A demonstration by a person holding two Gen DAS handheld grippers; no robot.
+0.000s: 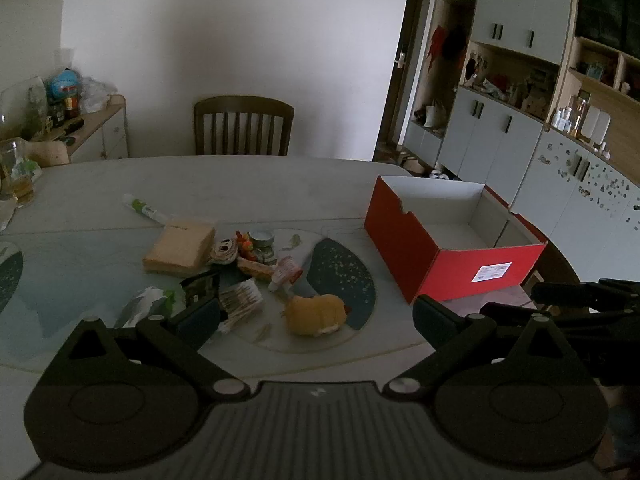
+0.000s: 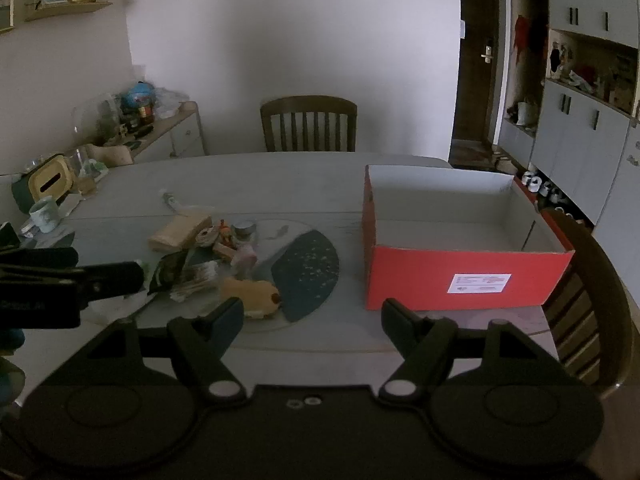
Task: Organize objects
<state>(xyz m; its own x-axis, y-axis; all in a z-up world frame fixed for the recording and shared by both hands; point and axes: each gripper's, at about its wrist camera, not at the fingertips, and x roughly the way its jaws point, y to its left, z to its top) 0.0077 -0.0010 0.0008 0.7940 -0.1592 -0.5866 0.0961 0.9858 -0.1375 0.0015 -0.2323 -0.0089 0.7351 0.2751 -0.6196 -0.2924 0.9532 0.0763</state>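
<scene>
pale table [image 1: 240,184] bears an open red box [image 2: 460,276], interior bare, white label [image 2: 479,282] unreadable; left gripper [image 1: 316,320] and right gripper [image 2: 312,316] both gape, holding nothing.

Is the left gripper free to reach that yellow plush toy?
Probably yes: the left gripper is open and empty, and the yellow plush toy lies uncovered just ahead, with only cotton swabs alongside.

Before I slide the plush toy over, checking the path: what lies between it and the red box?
Only bare table between plush toy and red box, per left wrist view.
</scene>
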